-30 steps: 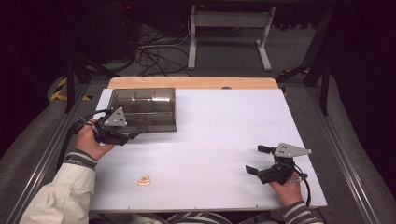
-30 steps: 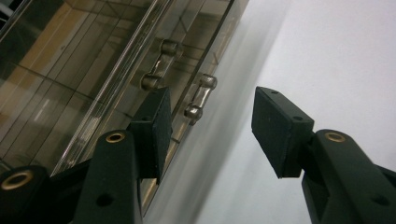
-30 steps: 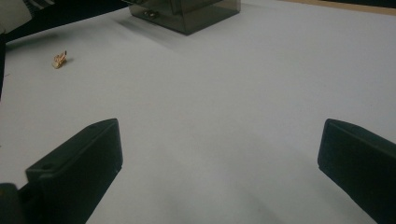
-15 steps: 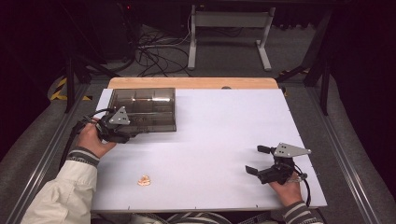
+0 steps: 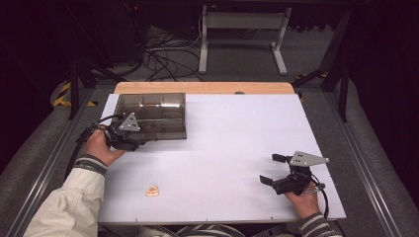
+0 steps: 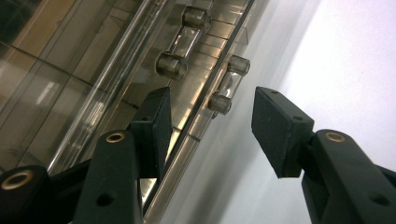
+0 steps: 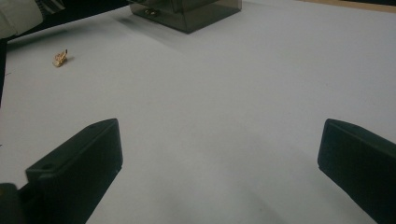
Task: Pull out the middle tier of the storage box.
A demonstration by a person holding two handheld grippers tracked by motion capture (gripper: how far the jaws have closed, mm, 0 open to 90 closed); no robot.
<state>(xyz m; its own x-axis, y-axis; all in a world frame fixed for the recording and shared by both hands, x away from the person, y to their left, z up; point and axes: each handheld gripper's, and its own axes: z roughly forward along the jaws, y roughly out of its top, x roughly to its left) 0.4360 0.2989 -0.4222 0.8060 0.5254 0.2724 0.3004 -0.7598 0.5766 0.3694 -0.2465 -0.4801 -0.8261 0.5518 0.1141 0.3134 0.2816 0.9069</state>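
Smoky clear plastic is what you are working on: the drawer box (image 5: pixel 152 116) sits at the far left of the white counter (image 5: pixel 237 148), and your left hand-held gripper (image 5: pixel 129 140) is at its near front edge. Compared with a second ago, that gripper has barely moved; it has settled just in front of the box rather than travelled. From the left gripper view, its jaws are spread, with the lower drawer handle (image 6: pixel 229 85) lying in the gap between them, still untouched, and a second handle (image 6: pixel 183 43) farther up. That suggests you are lined up for a grasp: close on the nearer handle and the drawer should be ready to pull. Your right hand-held gripper (image 5: pixel 276 170) rests near the front right of the counter, well apart from the box, jaws spread and holding nothing, unchanged from before. A small tan object (image 5: pixel 152 191) lies on the counter near your left sleeve (image 5: pixel 69 207).
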